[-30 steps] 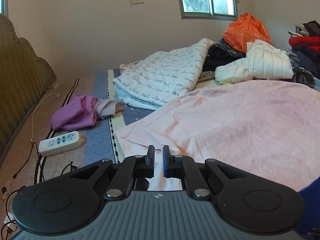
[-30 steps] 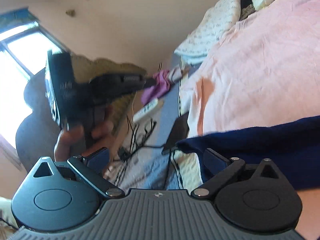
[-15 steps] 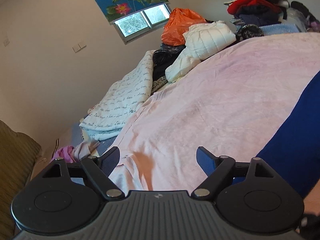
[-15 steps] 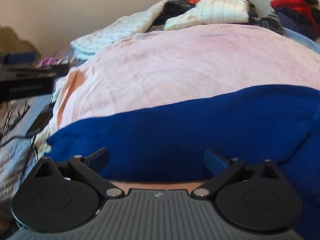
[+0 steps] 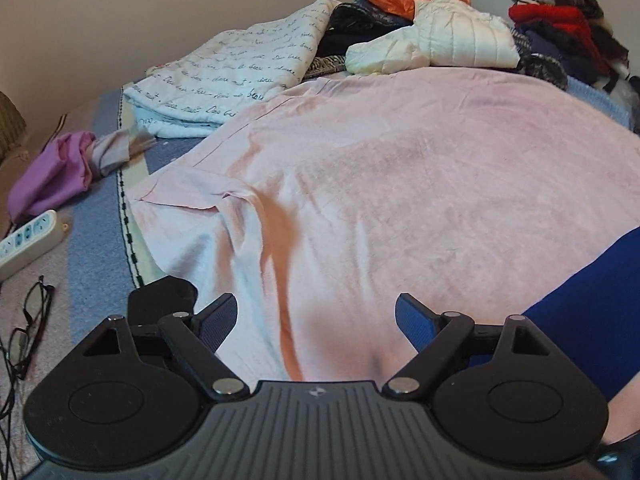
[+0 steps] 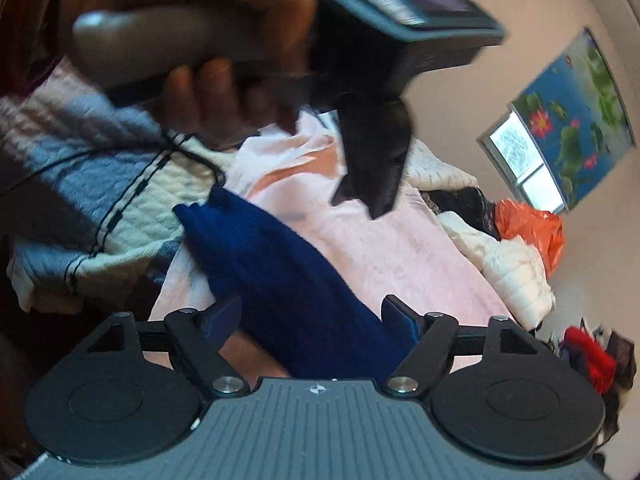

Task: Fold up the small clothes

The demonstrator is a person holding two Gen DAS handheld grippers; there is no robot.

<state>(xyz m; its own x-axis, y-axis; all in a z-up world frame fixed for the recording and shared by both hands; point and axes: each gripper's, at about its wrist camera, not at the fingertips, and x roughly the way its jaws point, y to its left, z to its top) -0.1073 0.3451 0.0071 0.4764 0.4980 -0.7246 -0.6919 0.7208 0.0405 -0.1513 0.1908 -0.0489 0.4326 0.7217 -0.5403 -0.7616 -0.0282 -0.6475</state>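
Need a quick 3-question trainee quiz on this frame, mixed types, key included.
1. True or false: the left claw grips the pink sheet.
2. What lies between the closing right claw fingers? A) navy garment B) orange bag C) glasses
3. What colour is the crumpled cloth near the power strip?

Key: 1 false, its jaws stand open over it; 2 A; 3 purple.

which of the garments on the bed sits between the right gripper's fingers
The dark blue knit garment: it runs between the closing right gripper, unlike the crumpled purple cloth and white quilted jacket farther off.
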